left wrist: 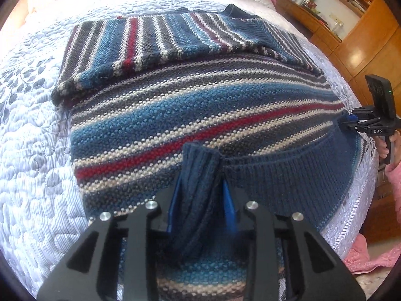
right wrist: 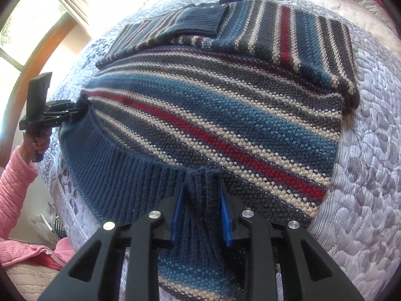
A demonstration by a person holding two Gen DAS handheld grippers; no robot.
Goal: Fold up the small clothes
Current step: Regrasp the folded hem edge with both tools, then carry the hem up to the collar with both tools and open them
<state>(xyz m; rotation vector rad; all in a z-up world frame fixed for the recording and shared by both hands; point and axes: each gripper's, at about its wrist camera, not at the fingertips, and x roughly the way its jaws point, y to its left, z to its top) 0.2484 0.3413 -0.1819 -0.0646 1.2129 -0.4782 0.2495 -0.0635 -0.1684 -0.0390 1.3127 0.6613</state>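
Observation:
A striped knit sweater (left wrist: 190, 110) in blue, grey, cream and red lies on a quilted bed (left wrist: 30, 150), its sleeves (left wrist: 140, 47) folded across the far end. My left gripper (left wrist: 200, 188) is shut on a bunched bit of the navy ribbed hem (left wrist: 288, 175). At the right edge of that view, the right gripper (left wrist: 347, 123) pinches the hem's other corner. In the right wrist view, my right gripper (right wrist: 201, 190) is shut on the navy hem (right wrist: 120, 170) of the sweater (right wrist: 225, 115), and the left gripper (right wrist: 81, 109) holds the far corner. The hem is lifted and stretched between them.
A wooden cabinet and shelves (left wrist: 351, 25) stand beyond the bed's right side. A window with a wooden frame (right wrist: 30, 57) is on the other side. A person's pink sleeve (right wrist: 15, 183) and pink cloth (left wrist: 363, 258) are near the bed edge.

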